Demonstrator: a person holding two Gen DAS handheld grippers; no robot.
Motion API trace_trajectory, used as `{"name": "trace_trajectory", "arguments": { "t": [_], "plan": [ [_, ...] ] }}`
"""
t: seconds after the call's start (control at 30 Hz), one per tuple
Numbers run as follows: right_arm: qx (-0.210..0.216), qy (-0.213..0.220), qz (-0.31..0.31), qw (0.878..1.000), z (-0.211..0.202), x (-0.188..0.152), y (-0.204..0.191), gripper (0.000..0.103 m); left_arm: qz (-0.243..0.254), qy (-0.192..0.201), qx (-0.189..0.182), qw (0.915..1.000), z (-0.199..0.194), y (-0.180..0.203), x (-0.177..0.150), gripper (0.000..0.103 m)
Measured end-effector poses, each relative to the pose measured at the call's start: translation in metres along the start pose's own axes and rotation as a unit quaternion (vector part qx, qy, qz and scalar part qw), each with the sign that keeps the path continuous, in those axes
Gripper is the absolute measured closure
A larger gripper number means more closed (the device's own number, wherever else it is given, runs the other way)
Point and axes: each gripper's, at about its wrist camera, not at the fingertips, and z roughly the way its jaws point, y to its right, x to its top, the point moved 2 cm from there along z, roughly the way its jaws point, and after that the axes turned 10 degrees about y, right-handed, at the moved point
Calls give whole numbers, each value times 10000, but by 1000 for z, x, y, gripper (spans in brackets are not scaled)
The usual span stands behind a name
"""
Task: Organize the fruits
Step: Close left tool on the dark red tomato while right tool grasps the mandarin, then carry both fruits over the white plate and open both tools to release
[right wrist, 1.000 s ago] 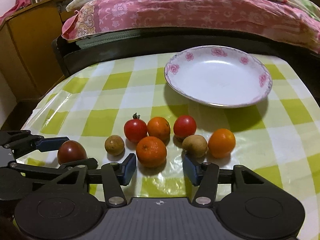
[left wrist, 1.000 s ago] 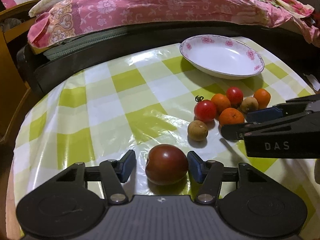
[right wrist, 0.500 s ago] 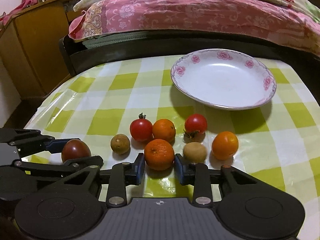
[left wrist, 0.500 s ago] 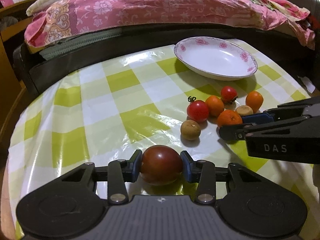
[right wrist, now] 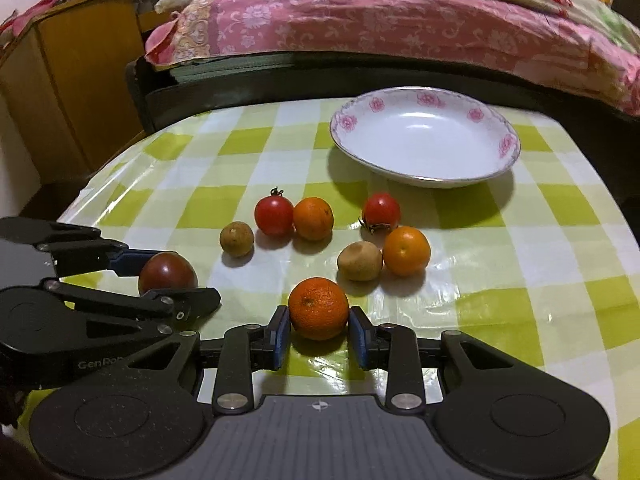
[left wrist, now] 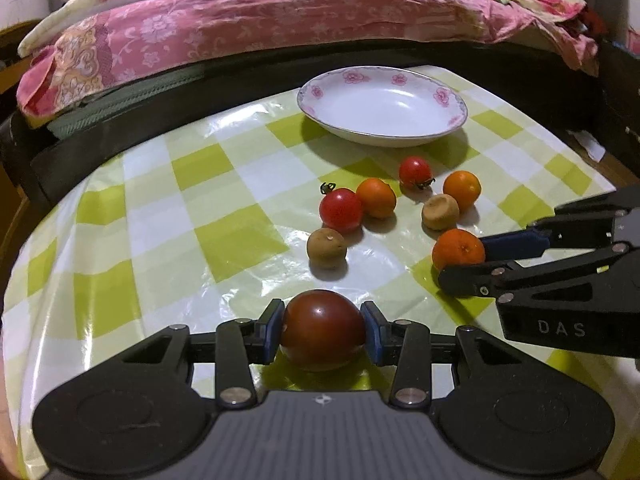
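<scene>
My left gripper (left wrist: 323,330) is shut on a dark red tomato (left wrist: 323,328), held just above the checked tablecloth; it also shows in the right wrist view (right wrist: 168,274). My right gripper (right wrist: 319,334) is shut on an orange (right wrist: 319,307), seen from the left wrist view (left wrist: 458,249) too. On the cloth lie two red tomatoes (right wrist: 274,215) (right wrist: 381,209), two more oranges (right wrist: 313,218) (right wrist: 407,251) and two brown fruits (right wrist: 237,239) (right wrist: 359,261). A white flowered plate (right wrist: 424,108) stands empty behind them.
The round table (left wrist: 140,216) has a green and white checked plastic cover. A bed with a pink floral quilt (left wrist: 260,20) runs along the far side. A wooden cabinet (right wrist: 80,80) stands at the far left.
Both grippers closed from open onto their fruit, the left on the dark tomato and the right on the orange, and both have lifted and drawn back a little from the group.
</scene>
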Motion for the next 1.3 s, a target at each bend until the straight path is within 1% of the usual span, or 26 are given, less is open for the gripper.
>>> {"name": "trace_trajectory", "arguments": {
  "t": [0.1, 0.2, 0.33, 0.4, 0.43, 0.47, 0.5, 0.53, 0.57, 0.63, 0.7, 0.87, 1.07, 1.3],
  "plan": [
    [14, 27, -60, 10000, 2, 1, -1, 73, 69, 43, 25, 10000, -1, 2, -2, 54],
    [45, 38, 77, 10000, 3, 2, 2, 70, 90, 71, 49, 9999, -3, 1, -4, 51],
    [55, 35, 111, 9999, 3, 0, 3, 69, 151, 148, 219, 9995, -4, 0, -7, 37],
    [71, 46, 88, 9999, 4, 0, 2, 69, 152, 159, 243, 9995, -4, 0, -7, 36],
    [61, 44, 65, 10000, 4, 0, 2, 71, 150, 149, 259, 9994, -3, 0, -7, 37],
    [17, 38, 32, 10000, 5, 1, 3, 73, 160, 137, 273, 9994, -4, 1, -6, 41],
    [14, 25, 30, 10000, 4, 1, 3, 74, 182, 120, 232, 9995, -4, 4, -5, 46],
    [9, 5, 40, 10000, 4, 1, 3, 74, 218, 104, 185, 9995, -5, 6, -5, 53],
    [15, -14, 49, 10000, 4, 2, 2, 75, 280, 73, 222, 9993, -5, 9, -3, 55],
    [47, -65, 70, 9999, 2, 3, 1, 75, 273, -63, 244, 9993, -5, 11, 0, 55],
    [57, -80, 83, 9999, -2, 4, 0, 75, 138, -163, 154, 9997, -4, 9, 4, 55],
    [11, -113, 325, 9994, -10, 8, 6, 76, -279, -229, -58, 9993, 2, 3, 19, 55],
    [4, 46, 613, 9981, -16, 27, 16, 76, -443, -80, -306, 9985, 12, 2, 52, 56],
    [-191, 273, 756, 9966, -9, 58, 36, 76, -360, 115, -407, 9985, 36, 5, 95, 56]
  ]
}}
